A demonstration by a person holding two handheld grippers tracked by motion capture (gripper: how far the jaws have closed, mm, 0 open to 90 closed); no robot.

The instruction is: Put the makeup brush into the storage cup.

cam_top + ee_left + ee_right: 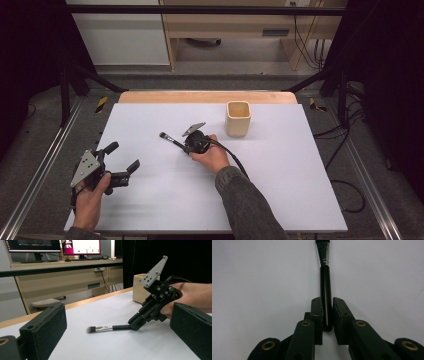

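On the white table (150, 210), near a cream cup (238, 118), the right gripper (327, 312) pinches the black handle end of a makeup brush (105, 328), light, rigid, smooth and likely slippery, soft-bristled, while the left gripper (122, 162) rests open.

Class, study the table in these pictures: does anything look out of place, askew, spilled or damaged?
Nothing stands out. The makeup brush lies flat on the white table, its handle end clamped in the right tool. The beige cup stands upright and whole. The left tool is open, apart from both.
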